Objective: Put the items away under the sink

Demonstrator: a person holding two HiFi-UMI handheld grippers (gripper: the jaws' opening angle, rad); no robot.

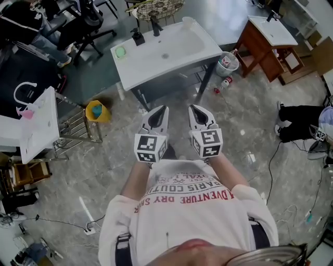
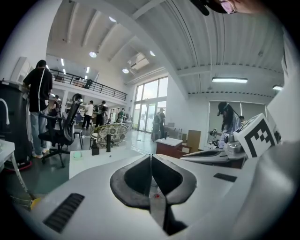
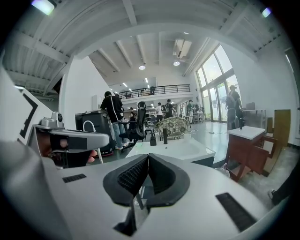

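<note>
Two items on floor (image 1: 244,119) by sink (image 1: 192,49) right leg: pail (image 1: 227,63), small bottle (image 1: 225,83) | left gripper (image 1: 162,109) jaws pressed together, empty | right gripper (image 1: 194,108) jaws pressed together, empty | grippers side by side, apart, short of sink

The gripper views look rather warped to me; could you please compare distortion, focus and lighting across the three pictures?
Left gripper view: heavy fisheye with black corners, windows glaring, the close left gripper a little soft. Right gripper view: the same bowing, ceiling beams curved, right gripper sharp. Head view: milder bending at the edges, even light, white sink crisp.
</note>
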